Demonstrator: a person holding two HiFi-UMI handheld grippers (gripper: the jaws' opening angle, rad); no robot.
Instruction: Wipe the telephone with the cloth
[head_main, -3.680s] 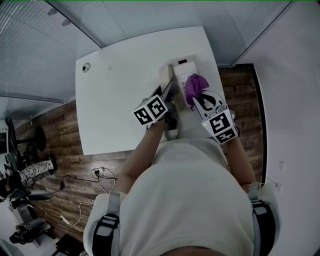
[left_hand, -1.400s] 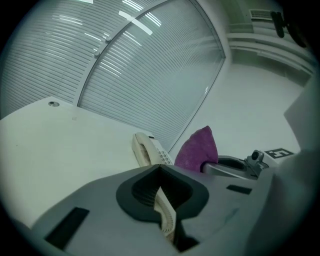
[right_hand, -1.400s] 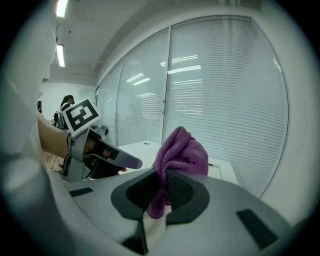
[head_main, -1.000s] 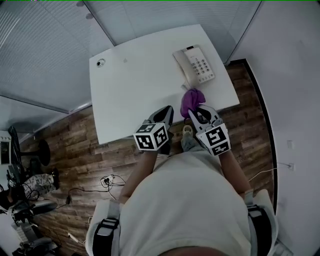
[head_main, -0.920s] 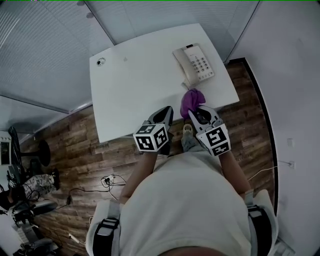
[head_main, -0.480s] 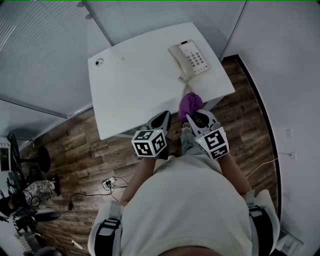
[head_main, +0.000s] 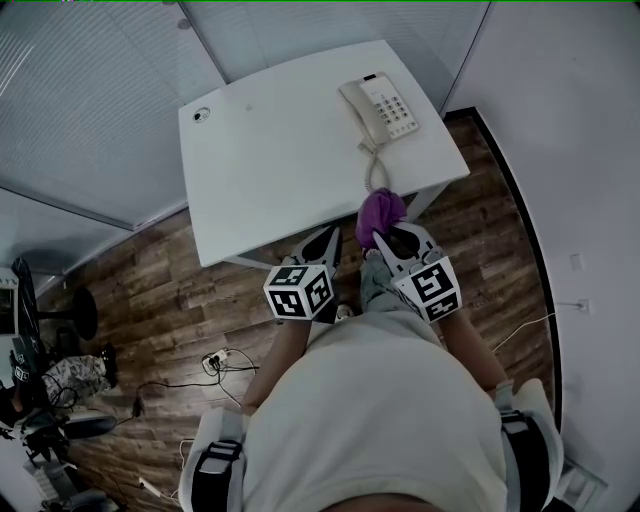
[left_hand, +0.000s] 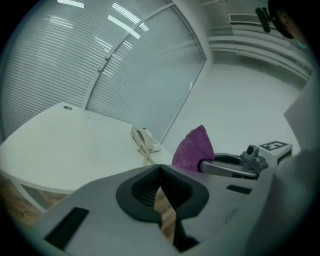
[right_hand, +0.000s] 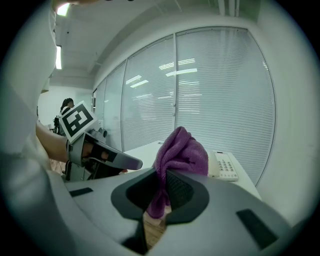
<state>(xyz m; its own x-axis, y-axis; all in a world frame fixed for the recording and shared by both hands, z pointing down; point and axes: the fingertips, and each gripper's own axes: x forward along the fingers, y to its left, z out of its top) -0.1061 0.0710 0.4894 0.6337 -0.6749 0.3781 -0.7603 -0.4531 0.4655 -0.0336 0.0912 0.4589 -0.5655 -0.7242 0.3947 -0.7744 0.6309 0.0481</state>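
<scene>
A: Which step?
B: Looks like standing off, not wiping. Holding the purple cloth (head_main: 380, 212) pinched tight in the right gripper (head_main: 392, 238), just off the near edge of the table (head_main: 270, 170), above the floor.
A: And the telephone (head_main: 379, 108)?
B: Sitting at the table's far right corner, well apart from both grippers.
A: Left gripper (head_main: 322, 242)?
B: Closed on nothing, also just off the table's near edge.
A: Pose?
B: Held forward side by side, tipped slightly down toward the table.
A: Next?
B: Probably calls for reaching across the table to lay cloth on phone. Cannot tell whether already wiped.
</scene>
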